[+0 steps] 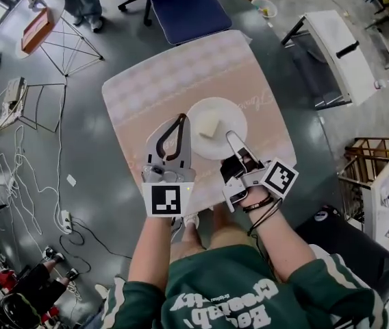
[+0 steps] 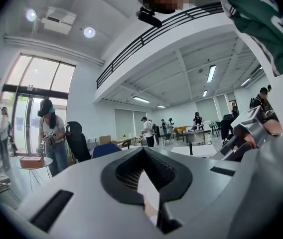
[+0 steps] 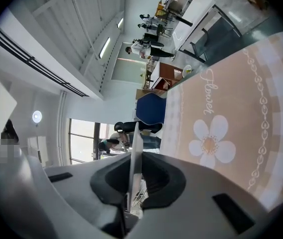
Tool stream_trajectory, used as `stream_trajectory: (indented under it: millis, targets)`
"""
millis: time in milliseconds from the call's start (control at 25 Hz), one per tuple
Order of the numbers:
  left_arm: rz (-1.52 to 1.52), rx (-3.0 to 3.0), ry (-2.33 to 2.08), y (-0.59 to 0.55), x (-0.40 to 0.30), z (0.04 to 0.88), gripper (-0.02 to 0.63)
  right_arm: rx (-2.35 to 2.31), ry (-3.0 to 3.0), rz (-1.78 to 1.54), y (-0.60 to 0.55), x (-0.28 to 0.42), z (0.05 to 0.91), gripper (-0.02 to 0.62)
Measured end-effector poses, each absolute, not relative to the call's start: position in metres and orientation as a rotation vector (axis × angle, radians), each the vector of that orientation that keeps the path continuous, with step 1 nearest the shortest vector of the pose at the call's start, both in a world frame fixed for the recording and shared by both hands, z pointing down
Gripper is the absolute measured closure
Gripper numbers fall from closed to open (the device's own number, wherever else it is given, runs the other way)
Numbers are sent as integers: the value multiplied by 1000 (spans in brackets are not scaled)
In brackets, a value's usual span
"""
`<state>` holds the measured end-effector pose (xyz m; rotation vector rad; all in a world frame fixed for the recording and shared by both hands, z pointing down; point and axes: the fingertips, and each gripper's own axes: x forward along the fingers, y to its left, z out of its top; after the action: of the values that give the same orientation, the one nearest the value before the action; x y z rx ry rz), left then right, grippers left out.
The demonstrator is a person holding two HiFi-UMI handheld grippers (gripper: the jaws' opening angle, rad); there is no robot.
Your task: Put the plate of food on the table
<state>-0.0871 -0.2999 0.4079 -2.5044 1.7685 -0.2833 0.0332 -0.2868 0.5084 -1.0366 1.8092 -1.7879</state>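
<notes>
Grey workshop floor, with a blue chair [image 1: 181, 5] at the far side, surrounds the small bench [image 1: 140, 91], which wears a pinkish daisy-print cloth. Over its near half is the white plate [image 1: 234, 115] carrying a pale square piece of food [image 1: 209, 125]. Whether its base has reached the cloth cannot be told. The right tongs [image 1: 231, 138] are pinched narrow on the plate's near rim, which shows edge-on as a thin white line between the pads in the right gripper view. The left tongs [image 1: 181, 118] have their tips together just beside the plate's left rim and seem to hold nothing. Only something pale shows through the gap behind the tips.

The step in hand looks like the set-down. Doing it well likely means holding the plate level so the food does not slide and lowering until the whole base lies flat on the cloth. Only then should the right tongs ease apart and draw back towards the person, with the left tongs clear of the rim.
</notes>
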Motion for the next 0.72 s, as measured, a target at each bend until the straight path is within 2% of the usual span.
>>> stream_trajectory:
  millis: [720]
  targets:
    - [-320, -2485, 1990, -335, -120, 482, 597, -1118, 1792, -1974, -341, -2, 626, 563]
